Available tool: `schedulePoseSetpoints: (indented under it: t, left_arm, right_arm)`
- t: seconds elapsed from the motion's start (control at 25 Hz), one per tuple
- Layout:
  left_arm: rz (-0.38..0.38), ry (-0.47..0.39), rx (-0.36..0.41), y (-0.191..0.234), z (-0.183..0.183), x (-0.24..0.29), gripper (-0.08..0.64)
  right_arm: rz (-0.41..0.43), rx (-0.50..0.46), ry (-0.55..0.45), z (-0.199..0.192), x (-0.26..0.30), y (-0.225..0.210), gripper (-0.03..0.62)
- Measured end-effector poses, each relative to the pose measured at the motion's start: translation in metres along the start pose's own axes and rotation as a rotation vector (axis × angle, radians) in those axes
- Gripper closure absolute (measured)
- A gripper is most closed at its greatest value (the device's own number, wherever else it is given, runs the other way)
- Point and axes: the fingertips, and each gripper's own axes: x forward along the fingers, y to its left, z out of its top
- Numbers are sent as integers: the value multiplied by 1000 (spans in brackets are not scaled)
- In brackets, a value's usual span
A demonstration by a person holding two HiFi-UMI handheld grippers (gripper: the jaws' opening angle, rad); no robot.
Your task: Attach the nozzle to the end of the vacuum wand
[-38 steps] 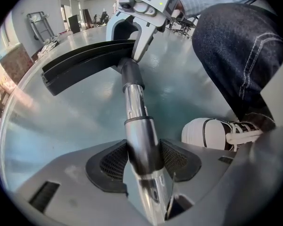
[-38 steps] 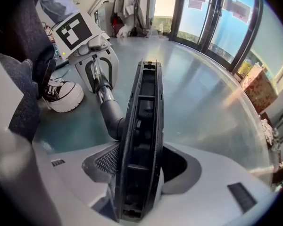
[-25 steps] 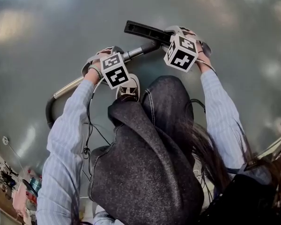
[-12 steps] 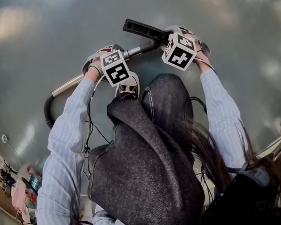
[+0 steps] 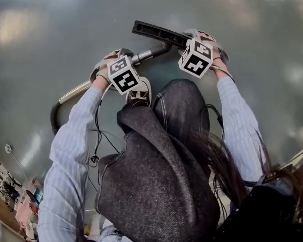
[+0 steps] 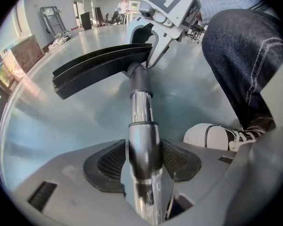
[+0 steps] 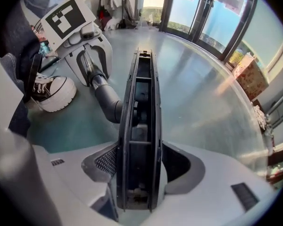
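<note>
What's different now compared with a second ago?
Hardly anything. The right gripper rocked a little, and its jaws have just eased open slightly with the nozzle between them. The left gripper stays clamped on the vacuum wand, and the nozzle is still on the wand's end.

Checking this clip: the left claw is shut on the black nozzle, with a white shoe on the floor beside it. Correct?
Not quite. The left claw is shut on the metal wand, not the nozzle, which sits at the wand's far end. The left gripper view shows this. The white shoe is on the floor beside it, as stated.
</note>
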Motion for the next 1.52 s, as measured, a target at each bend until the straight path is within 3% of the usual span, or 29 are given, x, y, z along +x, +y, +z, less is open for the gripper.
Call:
schedulePoseSetpoints:
  t: [0.2, 0.44, 0.52, 0.68, 0.88, 1.04, 1.16, 1.36, 1.4, 1.44, 1.48, 1.52]
  left_arm:
    - [142, -34, -25, 3, -6, -7, 354]
    - [430, -60, 41, 3, -3, -24, 354]
    - [486, -79, 38, 4, -4, -34, 356]
    - [418, -114, -125, 2, -20, -47, 356]
    - [347, -289, -397, 12, -14, -74, 359]
    - [333, -396, -527, 17, -4, -97, 415]
    - [392, -420, -546, 25, -7, -107, 529]
    - [414, -457, -515, 35, -7, -106, 555]
    - [416, -469, -515, 35, -7, -107, 555]
    - [422, -473, -519, 35, -8, -109, 555]
    - [429, -469, -525, 34, -9, -112, 555]
    - [432, -460, -530, 31, -11, -118, 555]
  right_arm:
    - [0, 74, -29, -16, -16, -1, 345]
    - [-21, 232, -125, -41, -51, 2, 345]
    - [-16, 283, -173, -47, -63, 7, 345]
    - [13, 402, -298, -39, -86, 19, 347]
    - [78, 568, -509, -7, -99, 31, 347]
    - [128, 673, -611, 14, -102, 45, 347]
    - [145, 684, -648, 32, -97, 53, 348]
    - [199, 705, -694, 58, -84, 58, 356]
    - [206, 723, -710, 62, -84, 57, 377]
    - [202, 751, -730, 65, -85, 56, 435]
    - [189, 788, -751, 66, -87, 53, 542]
    - [175, 826, -764, 68, -91, 52, 575]
